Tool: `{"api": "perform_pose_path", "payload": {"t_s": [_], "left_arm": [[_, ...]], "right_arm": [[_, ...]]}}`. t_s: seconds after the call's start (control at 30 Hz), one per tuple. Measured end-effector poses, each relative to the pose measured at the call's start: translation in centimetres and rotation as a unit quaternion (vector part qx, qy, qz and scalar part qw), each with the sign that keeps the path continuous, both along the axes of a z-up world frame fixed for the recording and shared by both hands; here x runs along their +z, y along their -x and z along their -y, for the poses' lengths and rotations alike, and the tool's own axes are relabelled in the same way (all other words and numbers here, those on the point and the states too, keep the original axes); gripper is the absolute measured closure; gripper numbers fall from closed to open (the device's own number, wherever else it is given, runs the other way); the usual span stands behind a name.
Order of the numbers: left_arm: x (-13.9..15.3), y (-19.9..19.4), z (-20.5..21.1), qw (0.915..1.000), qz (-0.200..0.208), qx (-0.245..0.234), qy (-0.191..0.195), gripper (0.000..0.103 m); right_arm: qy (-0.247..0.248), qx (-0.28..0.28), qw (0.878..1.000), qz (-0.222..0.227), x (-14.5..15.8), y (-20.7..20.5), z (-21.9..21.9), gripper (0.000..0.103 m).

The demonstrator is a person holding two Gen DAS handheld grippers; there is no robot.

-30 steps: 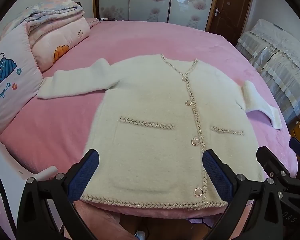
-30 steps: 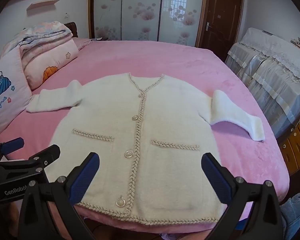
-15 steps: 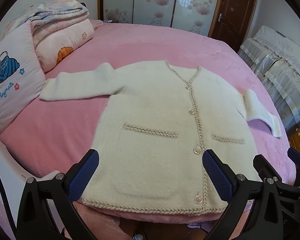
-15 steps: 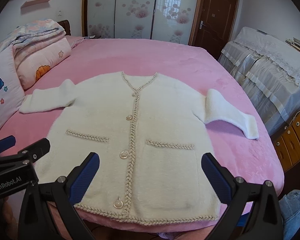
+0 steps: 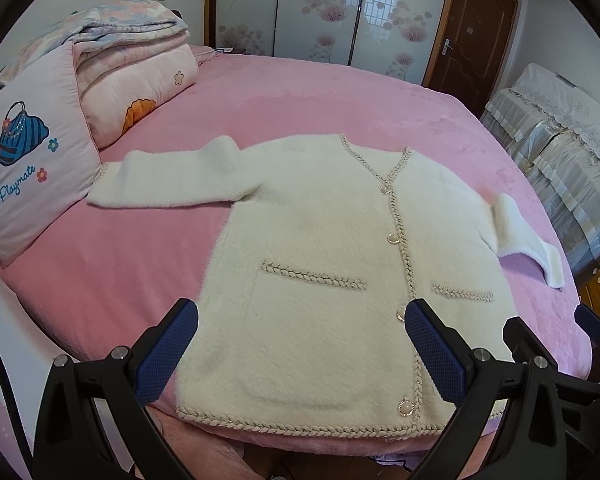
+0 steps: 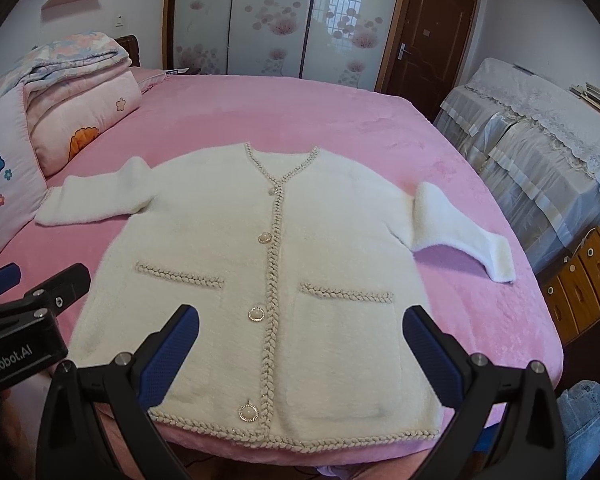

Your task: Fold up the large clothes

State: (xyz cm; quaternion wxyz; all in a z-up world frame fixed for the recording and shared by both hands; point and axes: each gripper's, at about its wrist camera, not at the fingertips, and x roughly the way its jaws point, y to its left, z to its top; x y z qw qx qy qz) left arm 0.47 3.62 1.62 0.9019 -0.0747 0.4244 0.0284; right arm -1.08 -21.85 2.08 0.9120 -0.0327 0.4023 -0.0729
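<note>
Fluff was the worry: the cardigan (image 5: 332,264) lay flat on the bed (image 5: 300,92) ahead of my left gripper (image 5: 300,344) and right gripper (image 6: 300,340), both gaping, empty. Pinching only pile could have let a sleeve (image 6: 460,224) slip and drag the body askew.

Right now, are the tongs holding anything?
Nothing. The left tongs and right tongs are open above the fluffy cream buttoned cardigan, lying flat.

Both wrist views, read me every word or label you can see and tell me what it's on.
"Playmate": on the pink pillow, under its blue handbag picture.
"enRobot.AI": on the body of the left claw in the right wrist view; its first letter is cut off.
I see no other text, and none on the cardigan.
</note>
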Motion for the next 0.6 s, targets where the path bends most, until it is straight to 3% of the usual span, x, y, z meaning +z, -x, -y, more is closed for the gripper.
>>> {"api": "perform_pose_path", "payload": {"t_s": [0.6], "left_arm": [[-0.16,-0.28,-0.55,0.9999,-0.002,0.004,-0.012,0.001]], "right_arm": [[-0.008,-0.020,1.000,-0.005,0.25,-0.54,-0.11,0.001]]}}
